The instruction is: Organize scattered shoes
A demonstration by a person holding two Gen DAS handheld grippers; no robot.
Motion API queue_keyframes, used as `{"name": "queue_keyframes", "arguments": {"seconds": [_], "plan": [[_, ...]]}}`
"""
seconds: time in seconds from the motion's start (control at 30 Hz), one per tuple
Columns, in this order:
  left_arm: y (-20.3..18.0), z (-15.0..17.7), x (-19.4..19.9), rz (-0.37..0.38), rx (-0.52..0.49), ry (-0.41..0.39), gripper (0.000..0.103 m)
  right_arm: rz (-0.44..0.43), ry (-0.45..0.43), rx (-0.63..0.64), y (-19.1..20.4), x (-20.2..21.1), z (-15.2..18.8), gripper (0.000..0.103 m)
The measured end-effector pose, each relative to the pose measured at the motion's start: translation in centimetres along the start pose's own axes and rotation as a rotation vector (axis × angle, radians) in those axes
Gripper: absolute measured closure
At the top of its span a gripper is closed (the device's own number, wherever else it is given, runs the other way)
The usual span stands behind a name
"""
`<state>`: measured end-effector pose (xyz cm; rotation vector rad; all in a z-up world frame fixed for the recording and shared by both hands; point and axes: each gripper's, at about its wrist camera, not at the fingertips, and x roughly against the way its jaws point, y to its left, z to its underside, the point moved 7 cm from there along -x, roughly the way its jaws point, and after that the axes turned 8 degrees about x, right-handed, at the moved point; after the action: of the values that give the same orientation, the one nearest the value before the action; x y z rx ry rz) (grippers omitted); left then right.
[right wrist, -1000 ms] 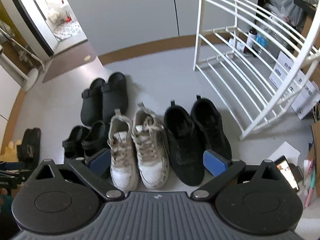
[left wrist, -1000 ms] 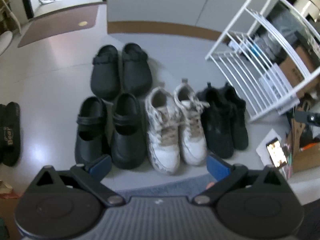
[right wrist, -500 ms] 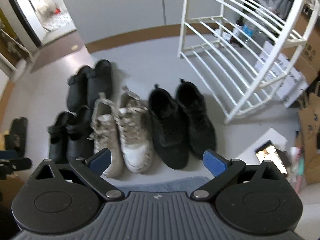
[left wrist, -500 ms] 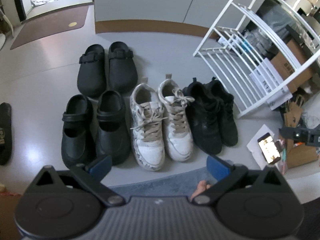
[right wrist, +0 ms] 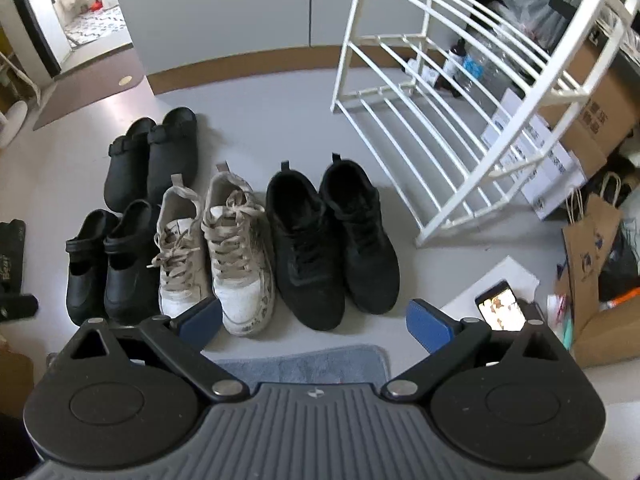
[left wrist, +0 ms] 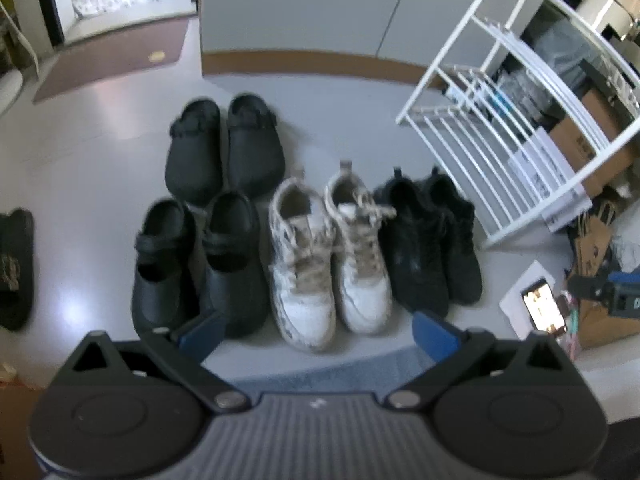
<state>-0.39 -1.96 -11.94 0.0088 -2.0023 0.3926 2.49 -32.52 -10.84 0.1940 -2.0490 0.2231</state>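
Shoes in paired rows on the grey floor [right wrist: 280, 128], straight ahead of both sets of jaws. Left gripper [left wrist: 316, 330] held above the floor, jaws spread wide, nothing between them. Right gripper [right wrist: 314, 320] likewise: jaws wide apart, empty.

From the left wrist: white sneakers [left wrist: 330, 256] dead ahead of the gap between the jaws, toes pointing back toward it. Strap clogs [left wrist: 198, 260] just beyond the left jaw, its blue pad overlapping the nearer toe in view (contact not clear). Plain clogs [left wrist: 224, 146] farther out, behind the strap clogs. Black sneakers [left wrist: 434, 242] ahead of the right jaw, touching side by side. White rack [left wrist: 516, 136] farther out and to the right of the right jaw, tilted in the fisheye. Phone [left wrist: 542, 306] with lit screen on a white sheet, just right of the right jaw. Blue mat [left wrist: 320, 368] directly under the jaws. Dark slipper [left wrist: 16, 264] well off to the left, apart from the rows.

From the right wrist: black sneakers [right wrist: 332, 240] centred ahead of the gap, white sneakers [right wrist: 214, 248] ahead of the left jaw, strap clogs [right wrist: 108, 268] beyond them to the left, plain clogs [right wrist: 154, 160] behind. Rack [right wrist: 460, 112] ahead and right, shelves bare. Phone [right wrist: 500, 310] near the right jaw; paper bag [right wrist: 588, 256] farther right. Mat [right wrist: 304, 364] beneath the jaws.
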Motion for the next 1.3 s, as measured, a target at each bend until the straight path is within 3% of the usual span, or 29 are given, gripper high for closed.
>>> {"name": "queue_keyframes", "arguments": {"seconds": [0.1, 0.23, 0.57, 0.83, 1.07, 1.17, 1.3], "plan": [[-0.1, -0.5, 0.0, 0.023, 0.022, 0.003, 0.001, 0.007, 0.017, 0.047, 0.2, -0.8, 0.0, 0.002], [-0.5, -0.6, -0.5, -0.02, -0.019, -0.015, 0.001, 0.009, 0.025, 0.088, 0.6, -1.4, -0.3, 0.002], [-2.1, 0.1, -1.9, 0.006, -0.071, 0.029, 0.001, 0.013, 0.032, 0.161, 2.1, -3.6, -1.3, 0.002], [-2.2, -1.6, -2.0, 0.022, -0.068, 0.027, 0.001, 0.013, 0.038, 0.244, 2.2, -5.2, -2.1, 0.002], [-2.2, -3.0, -3.9, -0.021, -0.116, 0.053, 0.001, 0.006, 0.042, 0.229, 1.2, -7.6, -4.0, 0.002], [-2.1, -3.0, -4.9, -0.024, -0.18, 0.12, 0.003, 0.004, 0.045, 0.221, 0.7, -8.7, -4.9, 0.002], [-1.2, -4.2, -4.3, -0.037, -0.18, 0.076, 0.001, 0.031, 0.03, 0.174, -0.1, -10.6, -4.9, 0.002]]}}
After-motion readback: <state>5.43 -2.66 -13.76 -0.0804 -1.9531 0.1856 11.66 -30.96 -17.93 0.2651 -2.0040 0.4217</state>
